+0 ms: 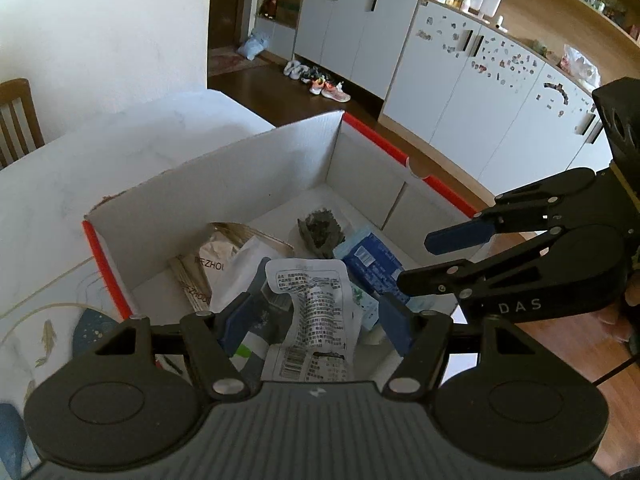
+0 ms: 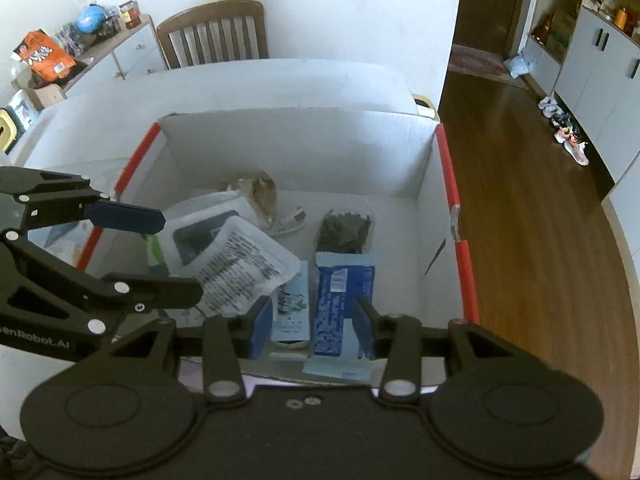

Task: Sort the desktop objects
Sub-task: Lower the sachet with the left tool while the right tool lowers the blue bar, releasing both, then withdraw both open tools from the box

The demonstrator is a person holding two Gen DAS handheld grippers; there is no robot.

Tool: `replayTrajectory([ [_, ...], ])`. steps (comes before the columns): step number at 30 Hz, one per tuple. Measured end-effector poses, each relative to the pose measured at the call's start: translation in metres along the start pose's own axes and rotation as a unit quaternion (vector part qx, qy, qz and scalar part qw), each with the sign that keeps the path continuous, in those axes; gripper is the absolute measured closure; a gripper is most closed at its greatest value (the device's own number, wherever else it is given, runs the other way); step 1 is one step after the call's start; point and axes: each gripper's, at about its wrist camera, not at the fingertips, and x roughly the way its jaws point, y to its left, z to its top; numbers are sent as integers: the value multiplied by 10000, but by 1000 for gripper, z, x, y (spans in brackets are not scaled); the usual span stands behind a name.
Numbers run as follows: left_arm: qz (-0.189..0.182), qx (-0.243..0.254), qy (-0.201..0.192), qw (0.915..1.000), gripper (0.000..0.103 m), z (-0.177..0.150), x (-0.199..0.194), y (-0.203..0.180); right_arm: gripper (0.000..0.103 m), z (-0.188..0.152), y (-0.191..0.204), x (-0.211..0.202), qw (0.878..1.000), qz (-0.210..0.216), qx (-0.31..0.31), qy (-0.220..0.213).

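Both grippers hang over the open cardboard box (image 2: 296, 148) on the white table (image 1: 120, 148), pointing steeply down into it. Left gripper (image 1: 316, 320): jaws part open, nothing between the pads; the printed white sachet (image 1: 316, 312) lies loose below them on the pile, not pinched. Right gripper (image 2: 312, 328): jaws narrower but also apart, empty; the blue packet (image 2: 344, 300) sits under the gap, pads clear of it. Sorted stuff is already in the box: sachet at the left wrist view's 6 o'clock, blue packet at about 3 o'clock of it, dark crumpled clump (image 1: 320, 232) at 12 o'clock toward the far wall, paper bags (image 1: 224, 264) at 10 o'clock. Key relation: the blue packet's long axis runs 12-to-6 in the right wrist view, lined up with the right gripper's pointing line, so the right hand is nearer it; the sachet's long axis runs the same way under the left. My read: both drops done, and nothing left to sort is visible on the table from here.
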Motion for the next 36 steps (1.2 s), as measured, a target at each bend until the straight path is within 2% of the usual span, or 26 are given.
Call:
replayTrajectory([
  [4,38,-24,-75,10000,31,-3,-9,1,59,-3,3,-8,9999,62,70,-104],
  [11,75,-103,-188,9997,29,-9,-26,6,59,-10,11,-24,9994,31,44,-335],
  [19,217,-300,-249,9990,19,-19,-43,16,56,-16,23,-30,9993,6,102,-362],
  [26,255,-477,-316,9980,15,-33,-55,28,54,-24,31,-34,9987,-38,221,-465],
  [28,284,-516,-345,9977,3,-37,-57,31,51,-27,33,-35,9986,-43,204,-496],
  [29,292,-524,-359,9975,1,-39,-59,32,46,-28,34,-36,9984,-53,223,-520],
  [30,295,-527,-375,9975,0,-40,-60,32,38,-30,35,-36,9981,-61,241,-562],
  [36,398,-535,-466,9967,0,-48,-67,34,36,-40,46,-43,9969,-111,184,-759],
])
